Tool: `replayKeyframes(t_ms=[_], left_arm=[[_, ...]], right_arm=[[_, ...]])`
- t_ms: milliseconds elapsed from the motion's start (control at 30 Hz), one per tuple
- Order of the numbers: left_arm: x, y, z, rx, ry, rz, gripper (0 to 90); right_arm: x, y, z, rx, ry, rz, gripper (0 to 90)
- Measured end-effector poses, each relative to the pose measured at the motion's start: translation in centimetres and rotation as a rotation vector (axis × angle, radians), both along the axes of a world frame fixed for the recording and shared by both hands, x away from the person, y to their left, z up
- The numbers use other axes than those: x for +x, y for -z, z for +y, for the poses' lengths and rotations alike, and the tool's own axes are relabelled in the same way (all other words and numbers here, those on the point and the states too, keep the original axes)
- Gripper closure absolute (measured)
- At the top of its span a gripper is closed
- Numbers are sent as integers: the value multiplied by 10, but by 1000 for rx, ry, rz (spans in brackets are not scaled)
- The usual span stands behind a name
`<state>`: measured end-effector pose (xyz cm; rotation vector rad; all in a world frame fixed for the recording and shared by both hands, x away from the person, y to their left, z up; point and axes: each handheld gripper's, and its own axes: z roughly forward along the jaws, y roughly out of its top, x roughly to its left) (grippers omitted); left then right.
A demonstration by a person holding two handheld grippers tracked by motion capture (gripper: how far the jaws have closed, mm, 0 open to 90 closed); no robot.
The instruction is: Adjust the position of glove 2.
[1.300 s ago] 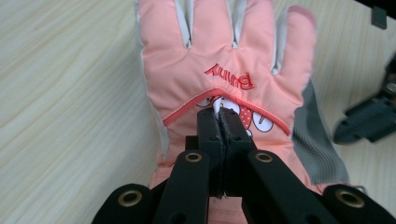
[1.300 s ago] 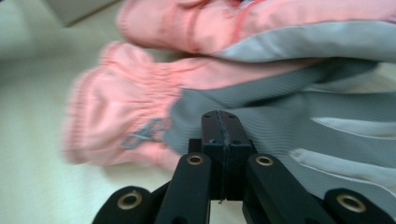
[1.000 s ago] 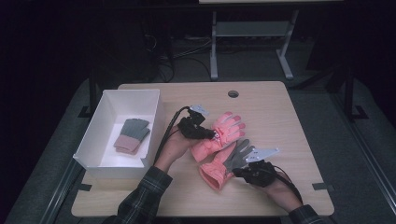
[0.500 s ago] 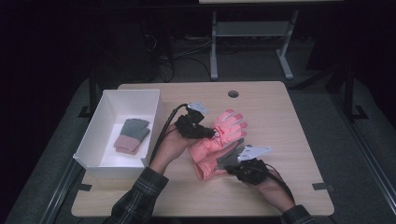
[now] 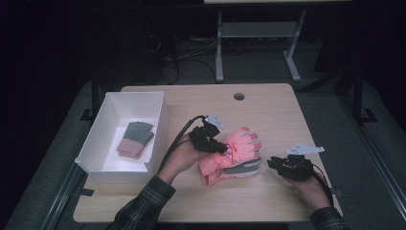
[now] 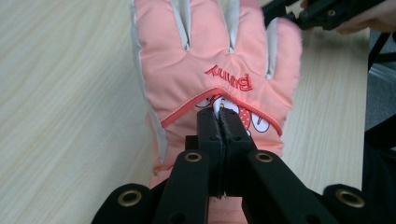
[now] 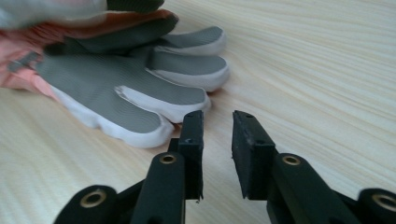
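Observation:
A pink ski glove (image 5: 242, 142) lies back-up in the middle of the table, and my left gripper (image 5: 222, 147) is shut on it. In the left gripper view the jaws pinch the fabric at the red seam (image 6: 218, 111) below the glove's fingers (image 6: 210, 51). A second glove (image 5: 242, 169) lies palm-up, partly under the first, its grey palm (image 7: 116, 88) edged in white. My right gripper (image 5: 273, 163) rests on the table to the right of both gloves. It is open (image 7: 217, 126), with nothing between its jaws and a short gap to the nearest fingertip.
A white box (image 5: 160, 124) stands at the table's left, holding a small grey and pink knit glove (image 5: 135, 139). A cable hole (image 5: 239, 96) sits near the far edge. The other gripper (image 6: 322, 11) shows at the top right of the left gripper view.
My right gripper has drawn back to the right, away from the gloves, and the grey-palmed glove now lies flat beside the pink one. The left gripper has kept its hold.

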<state>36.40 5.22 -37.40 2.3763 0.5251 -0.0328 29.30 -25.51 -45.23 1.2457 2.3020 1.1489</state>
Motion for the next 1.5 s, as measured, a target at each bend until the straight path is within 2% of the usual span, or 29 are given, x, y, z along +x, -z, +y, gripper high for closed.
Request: replayKeyframes(t_ms=[233, 367, 467, 567, 600, 700, 733, 800, 900, 967, 1100, 1133, 1167, 1200, 1300, 1500], left_arm=[[-1, 17, -9, 14, 35, 33, 887], [-5, 23, -15, 37, 57, 26, 885], [-4, 19, -12, -1, 40, 35, 847], [-2, 13, -7, -45, 28, 35, 735], [-3, 11, -6, -54, 16, 26, 684], [-3, 6, -3, -65, 17, 8, 653], [-3, 4, -3, -80, 10, 2, 624], [-3, 1, -1, -84, 4, -11, 611], [-1, -3, 6, -97, -15, -25, 614], [0, -5, 11, -95, -34, -40, 655], [2, -6, 23, -66, -83, -63, 818], [3, -4, 25, -62, -93, -61, 885], [3, -3, 27, -48, -101, -65, 895], [4, 0, 31, -11, -116, -81, 896], [5, 7, 36, -7, -128, -68, 896], [3, 20, 39, 32, -115, -28, 896]], right_arm=[[3, 1, -3, -5, 31, -8, 718], [3, 1, -4, -6, 46, -15, 718], [3, -1, -3, 3, 50, -21, 718], [3, -3, -2, 8, 49, -24, 726], [2, -3, -2, 16, 47, -22, 749], [1, -7, 0, 35, 38, -12, 884], [-1, -11, 2, 53, 37, -13, 900], [-3, -18, 6, 70, 24, -23, 900], [-8, -26, 16, 94, -12, -47, 900], [-9, -30, 28, 96, -53, -54, 900], [-6, -34, 48, 109, -91, -63, 900], [-4, -35, 53, 108, -100, -69, 900], [-3, -36, 57, 111, -102, -70, 900], [-2, -36, 60, 109, -105, -72, 900], [-1, -36, 68, 105, -118, -62, 900], [4, -29, 84, 89, -126, -38, 900]])
